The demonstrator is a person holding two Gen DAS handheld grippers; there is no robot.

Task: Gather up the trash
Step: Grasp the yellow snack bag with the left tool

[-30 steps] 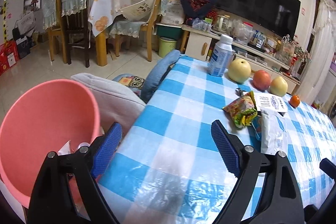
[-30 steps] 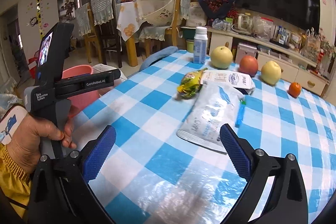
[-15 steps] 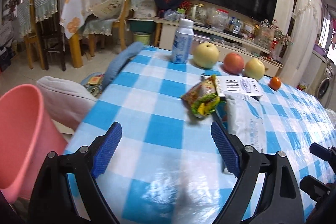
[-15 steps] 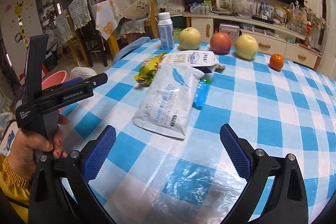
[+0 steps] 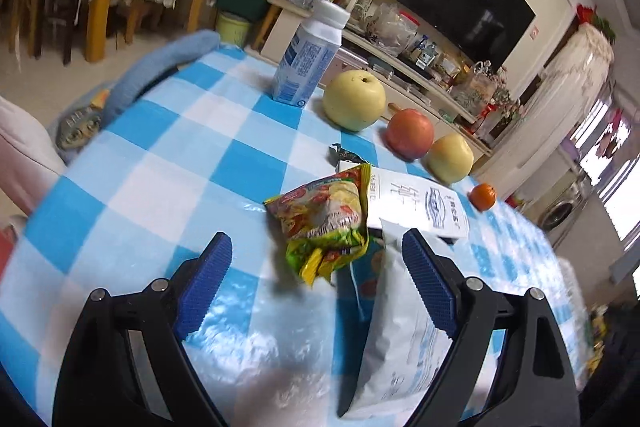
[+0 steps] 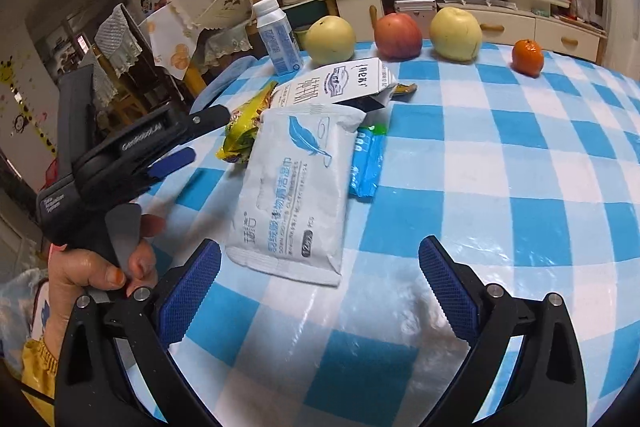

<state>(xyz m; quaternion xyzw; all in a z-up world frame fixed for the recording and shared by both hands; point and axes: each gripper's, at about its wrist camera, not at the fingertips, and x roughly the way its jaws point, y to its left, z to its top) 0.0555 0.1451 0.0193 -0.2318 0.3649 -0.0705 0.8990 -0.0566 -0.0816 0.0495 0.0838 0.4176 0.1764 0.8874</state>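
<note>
Nothing looks collected yet. The left gripper (image 5: 316,277), jaws wide and empty, points at the snack wrapper (image 5: 326,223) near the tabletop's middle. Right of it lie the white pouch (image 6: 294,193), the flattened carton (image 6: 340,83) and a blue wrapper (image 6: 366,163), all still to be picked up. The right gripper (image 6: 318,289) hangs wide and empty near the pouch. The checked cloth (image 6: 520,163) also carries a bottle (image 5: 308,61) and fruit (image 6: 456,33) along the far edge; behind are chairs, shelves and a TV.
</note>
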